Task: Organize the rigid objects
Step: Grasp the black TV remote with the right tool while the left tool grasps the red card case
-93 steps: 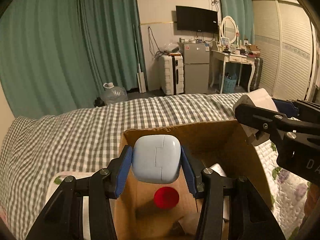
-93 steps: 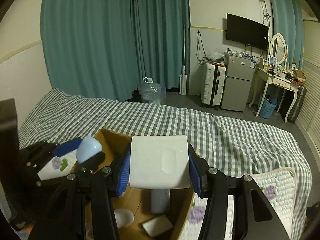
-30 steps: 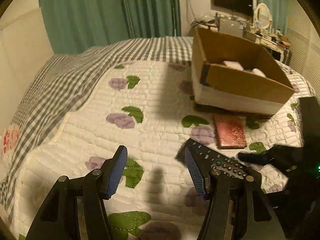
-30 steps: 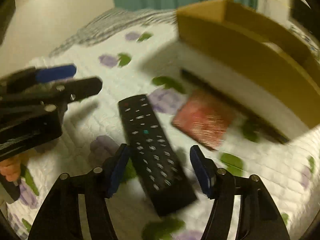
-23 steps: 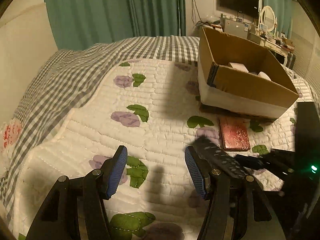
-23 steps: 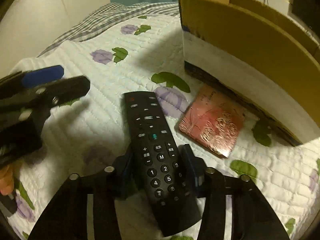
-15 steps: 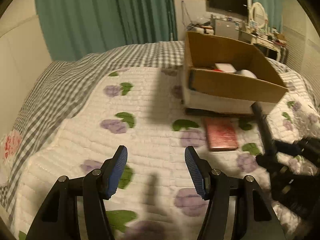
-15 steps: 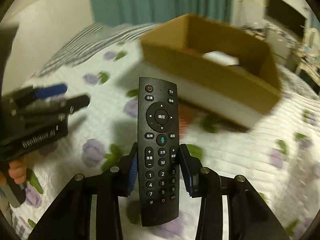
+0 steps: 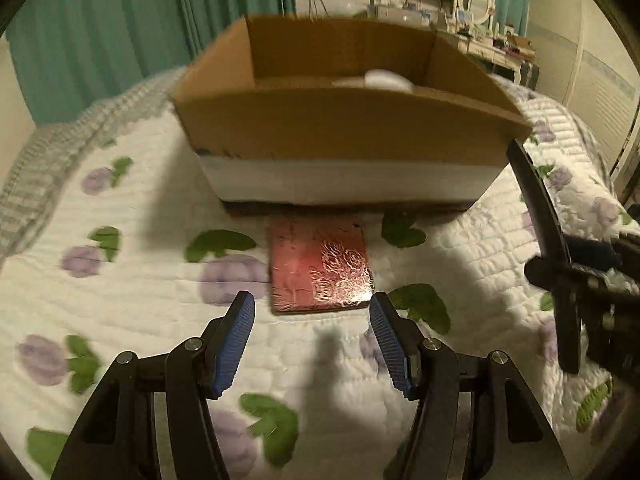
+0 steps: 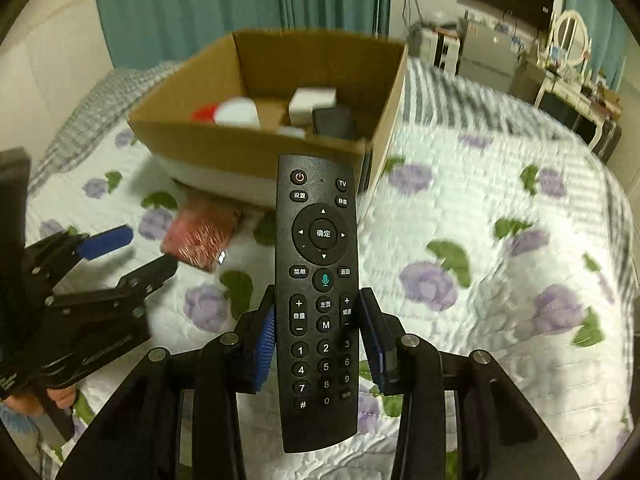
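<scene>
My right gripper (image 10: 318, 334) is shut on a black TV remote (image 10: 318, 280) and holds it upright above the quilt, in front of an open cardboard box (image 10: 256, 148). The remote also shows edge-on at the right of the left wrist view (image 9: 544, 220). My left gripper (image 9: 312, 336) is open and empty, just short of a flat red patterned case (image 9: 320, 264) that lies on the quilt against the box's (image 9: 344, 120) front. The box holds several small items, among them a white block (image 10: 312, 106) and a red piece (image 10: 204, 114).
The bed has a white floral quilt (image 10: 480, 240) over a grey checked cover. Green curtains (image 10: 200, 4) hang behind. A TV, a fridge (image 10: 486, 54) and a dressing table stand at the far right of the room.
Both grippers dropped their items into the box and came down to the quilt. My right gripper closed on the remote and lifted it toward the box. My left gripper moved up to the red case.
</scene>
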Tool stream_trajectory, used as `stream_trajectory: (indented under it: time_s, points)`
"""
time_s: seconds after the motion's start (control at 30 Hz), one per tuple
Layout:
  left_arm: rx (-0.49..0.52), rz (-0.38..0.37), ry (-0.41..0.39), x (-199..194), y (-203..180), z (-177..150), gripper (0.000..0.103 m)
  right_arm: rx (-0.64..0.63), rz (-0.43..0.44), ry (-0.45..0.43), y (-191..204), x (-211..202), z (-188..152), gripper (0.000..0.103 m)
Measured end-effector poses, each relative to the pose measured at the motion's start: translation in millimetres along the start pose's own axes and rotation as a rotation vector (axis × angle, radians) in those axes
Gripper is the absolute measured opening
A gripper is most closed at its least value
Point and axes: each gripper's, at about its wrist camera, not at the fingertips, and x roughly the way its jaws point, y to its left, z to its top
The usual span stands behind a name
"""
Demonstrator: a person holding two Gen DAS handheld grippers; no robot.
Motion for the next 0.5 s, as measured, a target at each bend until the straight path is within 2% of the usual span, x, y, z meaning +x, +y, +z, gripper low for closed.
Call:
stream_trajectory:
  time_s: [0.07, 0.13, 0.37, 0.43, 0.5]
  points:
    - [-0.009, -0.007, 0.047, 17.6, -0.9, 4.6, 0.063, -0.001, 0.003, 0.036, 0.4, 13.1, -0.6, 0.038]
    - [-0.006, -0.004, 0.059, 27.3, -1.9, 8.8, 0.063, 0.002, 0.002, 0.061, 0.5, 23.1, -0.5, 0.038]
    - [-0.06, -0.003, 0.034, 52.6, -3.6, 27.9, 0.072, -0.02, -0.013, 0.093, 5.7, 36.5, -0.8, 0.038]
    - [-0.012, 0.038, 0.015, 59.1, -11.3, 28.6, 0.072, -0.022, -0.014, 0.097, 6.3, 37.5, -1.1, 0.038]
    - [0.004, 0.042, 0.003, 57.7, -12.6, 27.1, 0.071, -0.019, -0.017, 0.102, 6.4, 39.1, -1.6, 0.038]
